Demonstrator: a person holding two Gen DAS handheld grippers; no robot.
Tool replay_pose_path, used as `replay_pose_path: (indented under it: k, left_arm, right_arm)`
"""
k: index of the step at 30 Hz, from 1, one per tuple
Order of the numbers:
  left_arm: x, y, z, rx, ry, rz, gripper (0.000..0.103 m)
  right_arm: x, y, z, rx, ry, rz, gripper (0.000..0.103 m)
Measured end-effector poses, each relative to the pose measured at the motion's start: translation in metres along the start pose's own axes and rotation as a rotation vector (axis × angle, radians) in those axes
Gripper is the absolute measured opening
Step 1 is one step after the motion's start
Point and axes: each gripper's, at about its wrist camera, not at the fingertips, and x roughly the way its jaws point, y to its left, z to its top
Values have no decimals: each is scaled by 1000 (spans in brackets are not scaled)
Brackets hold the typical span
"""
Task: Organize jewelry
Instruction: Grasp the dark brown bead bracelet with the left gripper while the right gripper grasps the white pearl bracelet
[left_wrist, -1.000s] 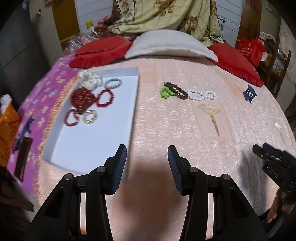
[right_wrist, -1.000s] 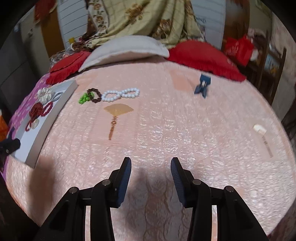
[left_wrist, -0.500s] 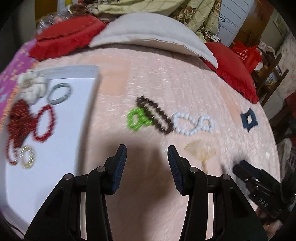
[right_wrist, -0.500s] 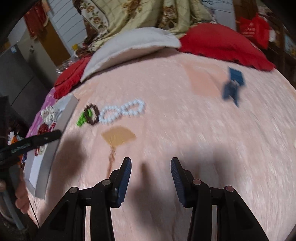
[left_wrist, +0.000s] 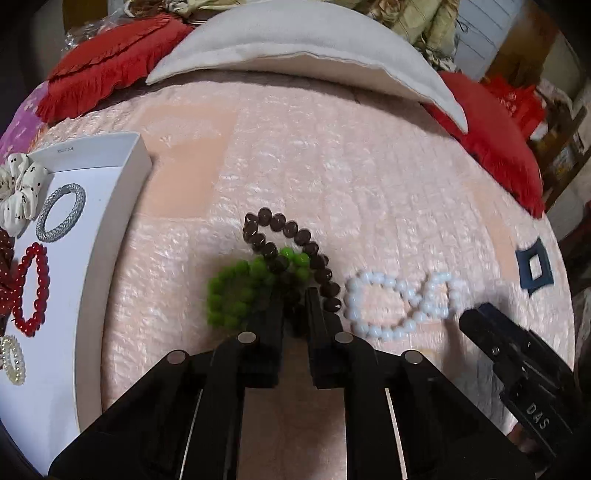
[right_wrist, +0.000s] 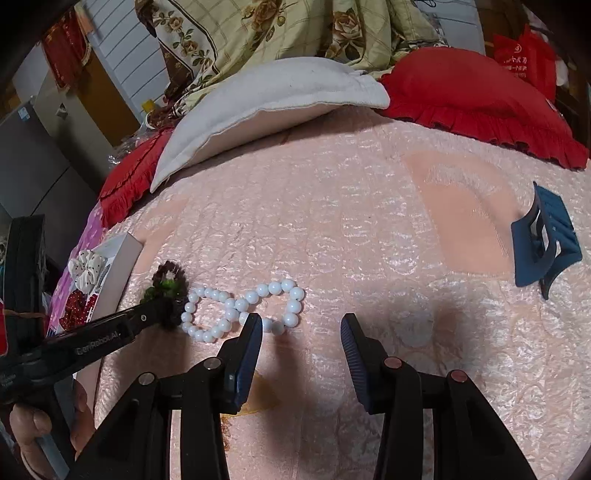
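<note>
White lettering reading "DAS" runs along the black body of the right gripper (left_wrist: 476, 317), seen at four o'clock in the left wrist view. In the right wrist view, "GenRobot.AI" is printed on the side of the left gripper (right_wrist: 168, 310), reaching in from nine o'clock. White characters on a red bag (right_wrist: 521, 59) at one o'clock are too small to read.
</note>
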Motion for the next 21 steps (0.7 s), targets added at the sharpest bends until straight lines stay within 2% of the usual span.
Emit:
replay_pose_path:
  k: [6, 11, 21]
  left_arm:
    - [-25, 16, -43, -4, 68, -66, 9]
    - [-48, 31, -80, 4, 64, -96, 10]
    - [-49, 28, -88, 36, 2, -72, 10]
  right_arm:
    - [-5, 2, -7, -25, 10, 18, 42]
    - [-5, 11, -9, -49, 23, 63, 42]
    - [20, 43, -1, -58, 63, 85, 42]
